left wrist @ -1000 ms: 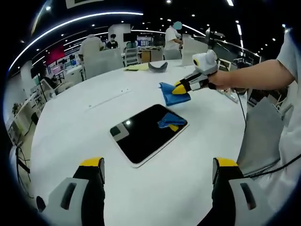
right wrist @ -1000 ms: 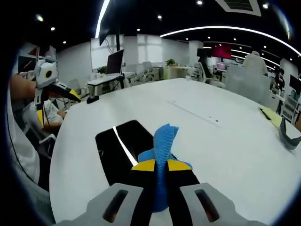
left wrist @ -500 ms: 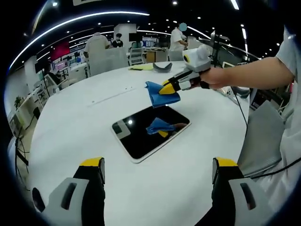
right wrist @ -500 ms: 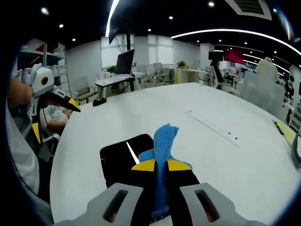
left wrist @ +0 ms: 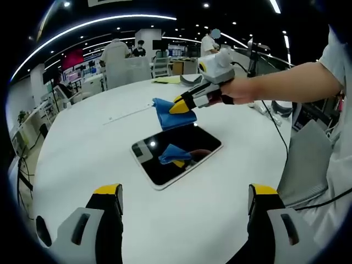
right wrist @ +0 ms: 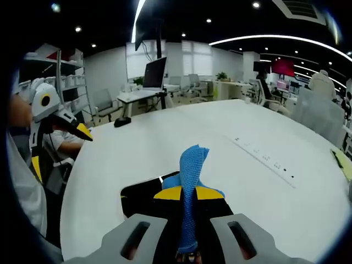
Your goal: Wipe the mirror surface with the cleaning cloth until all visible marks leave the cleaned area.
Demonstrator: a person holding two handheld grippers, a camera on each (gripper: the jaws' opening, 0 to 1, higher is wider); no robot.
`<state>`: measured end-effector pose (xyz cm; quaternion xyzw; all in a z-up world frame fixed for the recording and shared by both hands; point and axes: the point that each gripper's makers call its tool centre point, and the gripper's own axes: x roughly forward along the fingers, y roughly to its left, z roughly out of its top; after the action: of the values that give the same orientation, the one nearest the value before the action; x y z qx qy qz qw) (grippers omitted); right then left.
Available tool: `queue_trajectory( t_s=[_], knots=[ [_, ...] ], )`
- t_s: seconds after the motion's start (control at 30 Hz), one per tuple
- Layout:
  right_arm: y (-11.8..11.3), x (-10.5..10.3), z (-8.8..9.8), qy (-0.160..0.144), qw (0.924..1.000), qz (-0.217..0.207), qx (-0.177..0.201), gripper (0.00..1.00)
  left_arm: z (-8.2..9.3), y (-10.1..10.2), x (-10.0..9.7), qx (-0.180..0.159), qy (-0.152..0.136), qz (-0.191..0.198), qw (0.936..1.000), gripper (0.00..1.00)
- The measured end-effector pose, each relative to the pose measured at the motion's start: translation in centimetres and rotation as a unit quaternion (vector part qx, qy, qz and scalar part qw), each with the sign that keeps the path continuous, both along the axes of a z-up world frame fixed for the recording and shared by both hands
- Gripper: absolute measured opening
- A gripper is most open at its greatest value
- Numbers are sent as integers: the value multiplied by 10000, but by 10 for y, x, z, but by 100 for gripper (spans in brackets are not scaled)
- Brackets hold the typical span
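A dark rectangular mirror (left wrist: 176,155) with a white rim lies flat on the round white table (left wrist: 82,148). My right gripper (left wrist: 179,105) hovers above the mirror's far edge, shut on a blue cleaning cloth (left wrist: 171,116) whose reflection shows in the glass. In the right gripper view the cloth (right wrist: 190,170) sticks up between the shut yellow-tipped fingers (right wrist: 169,193), with the mirror (right wrist: 144,197) just below and to the left. My left gripper (left wrist: 184,193) stays open at the table's near edge, well short of the mirror; it also appears at the left as the left gripper (right wrist: 74,132).
A yellow item and a grey object (left wrist: 190,78) lie at the table's far edge. A long slot (right wrist: 265,159) runs across the tabletop. A cable (left wrist: 283,140) trails off the right side. Chairs, desks and people stand beyond the table.
My right gripper has carried the cloth leftward over the mirror's far edge, and its reflection has slid left across the glass. The left gripper has hardly moved.
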<state>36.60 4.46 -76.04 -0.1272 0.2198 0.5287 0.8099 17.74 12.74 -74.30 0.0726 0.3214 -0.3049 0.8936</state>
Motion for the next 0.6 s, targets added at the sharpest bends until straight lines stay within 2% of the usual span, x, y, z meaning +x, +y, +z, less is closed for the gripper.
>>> queue_trajectory(
  t_s=[0.1, 0.17, 0.6],
  knots=[
    [11, 2, -1, -5, 10000, 70, -6, 3, -1, -1, -4, -41, 14, 27, 10000, 95],
    [15, 4, -1, -194, 9996, 148, -128, 2, -1, -3, -7, -67, 13, 42, 10000, 95],
    [53, 7, 10, -251, 9990, 370, -37, 3, 0, -4, -16, -106, 24, 49, 9999, 95]
  ],
)
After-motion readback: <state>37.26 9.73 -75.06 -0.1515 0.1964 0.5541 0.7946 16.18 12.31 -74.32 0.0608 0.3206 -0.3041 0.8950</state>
